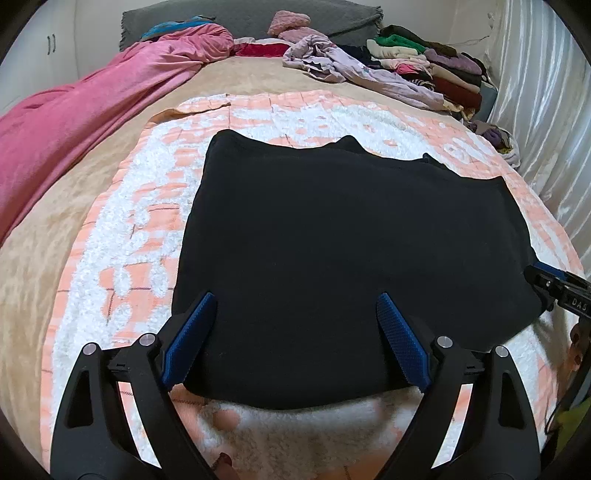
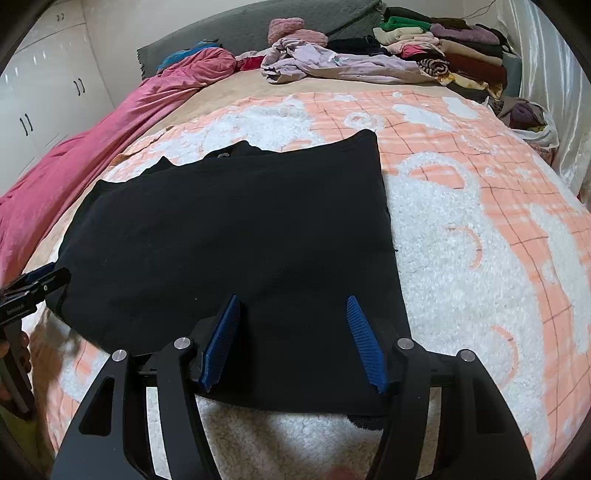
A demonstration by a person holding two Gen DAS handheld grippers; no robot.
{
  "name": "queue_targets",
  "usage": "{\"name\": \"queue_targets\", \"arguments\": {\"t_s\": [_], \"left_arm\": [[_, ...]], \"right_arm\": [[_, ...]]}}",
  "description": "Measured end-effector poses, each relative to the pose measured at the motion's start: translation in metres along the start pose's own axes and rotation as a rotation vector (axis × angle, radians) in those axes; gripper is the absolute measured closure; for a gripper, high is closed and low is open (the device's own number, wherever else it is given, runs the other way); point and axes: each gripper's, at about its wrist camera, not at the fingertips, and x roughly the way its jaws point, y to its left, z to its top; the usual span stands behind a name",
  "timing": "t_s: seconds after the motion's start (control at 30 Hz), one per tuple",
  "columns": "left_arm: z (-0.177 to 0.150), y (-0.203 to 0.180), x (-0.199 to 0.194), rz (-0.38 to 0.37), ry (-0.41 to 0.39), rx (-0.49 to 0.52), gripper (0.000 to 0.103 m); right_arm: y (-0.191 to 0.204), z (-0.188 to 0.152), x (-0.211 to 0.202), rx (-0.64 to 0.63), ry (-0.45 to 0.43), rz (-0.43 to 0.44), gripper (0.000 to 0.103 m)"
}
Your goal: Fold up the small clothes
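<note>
A black garment lies folded flat on a peach and white fleece blanket; it also shows in the right wrist view. My left gripper is open, its blue-padded fingers above the garment's near left part, holding nothing. My right gripper is open above the garment's near right part, also empty. The right gripper shows at the right edge of the left wrist view. The left gripper shows at the left edge of the right wrist view.
A pink duvet lies along the bed's left side. A crumpled lilac garment and a stack of folded clothes sit at the far right. Grey pillow at the head. Curtain on the right; white cupboards on the left.
</note>
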Motion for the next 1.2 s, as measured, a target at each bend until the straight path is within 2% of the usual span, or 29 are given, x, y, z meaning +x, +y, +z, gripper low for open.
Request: {"name": "queue_targets", "arguments": {"t_s": [0.1, 0.33, 0.6, 0.67, 0.77, 1.0, 1.2], "left_arm": [[0.0, -0.001, -0.001, -0.002, -0.002, 0.005, 0.021], [0.0, 0.003, -0.008, -0.021, -0.001, -0.004, 0.021], [0.002, 0.006, -0.015, -0.036, -0.002, -0.009, 0.017], [0.003, 0.007, -0.017, -0.036, -0.004, -0.013, 0.016], [0.004, 0.009, -0.022, -0.033, -0.012, -0.017, 0.014], [0.008, 0.017, -0.03, -0.029, -0.031, -0.035, 0.011], [0.011, 0.035, -0.036, -0.02, -0.054, -0.082, 0.01]], "right_arm": [[-0.001, 0.001, -0.002, 0.001, -0.007, -0.004, 0.043], [0.005, -0.001, -0.012, 0.009, -0.02, 0.0, 0.035], [0.021, 0.0, -0.023, -0.003, -0.027, 0.016, 0.034], [0.024, 0.001, -0.025, -0.005, -0.031, 0.021, 0.026], [0.03, 0.003, -0.03, -0.012, -0.042, 0.027, 0.025], [0.056, 0.012, -0.044, -0.063, -0.071, 0.046, 0.022], [0.097, 0.023, -0.047, -0.146, -0.085, 0.089, 0.021]]}}
